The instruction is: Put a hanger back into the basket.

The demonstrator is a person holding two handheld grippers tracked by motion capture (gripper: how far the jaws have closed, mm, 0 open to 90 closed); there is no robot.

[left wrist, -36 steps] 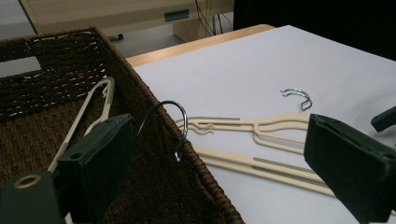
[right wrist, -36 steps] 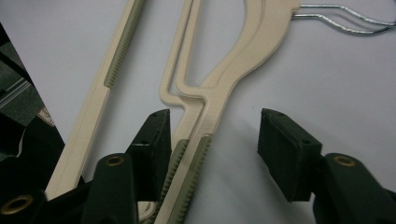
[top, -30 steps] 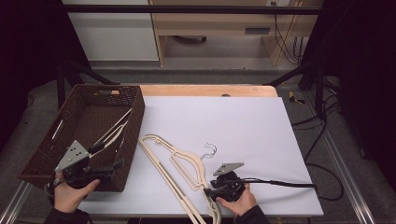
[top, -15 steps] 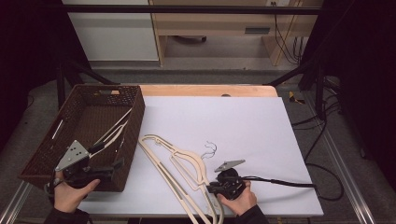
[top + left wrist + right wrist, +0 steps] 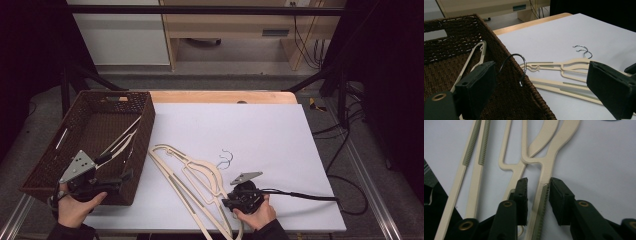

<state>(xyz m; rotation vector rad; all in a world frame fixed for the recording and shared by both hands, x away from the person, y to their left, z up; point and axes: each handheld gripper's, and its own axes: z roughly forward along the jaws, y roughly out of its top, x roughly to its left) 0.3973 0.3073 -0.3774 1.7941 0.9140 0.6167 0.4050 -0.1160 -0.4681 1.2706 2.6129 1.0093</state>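
Right hand-held gripper (image 5: 537,202) low at near edge of white surface (image 5: 280,145), jaws straddling arm of top cream hanger (image 5: 554,155). Right jaw touching arm, small gap on left side, so not a firm clamp. Jaws just eased apart a bit, arm between them. Hangers lie stacked flat on surface just right of wicker basket (image 5: 50,165), metal hooks (image 5: 225,157) pointing toward middle. Left hand-held gripper (image 5: 544,85) spread wide, holding nothing, parked over basket's near right corner. One more hanger (image 5: 471,62) inside basket, hook over rim.
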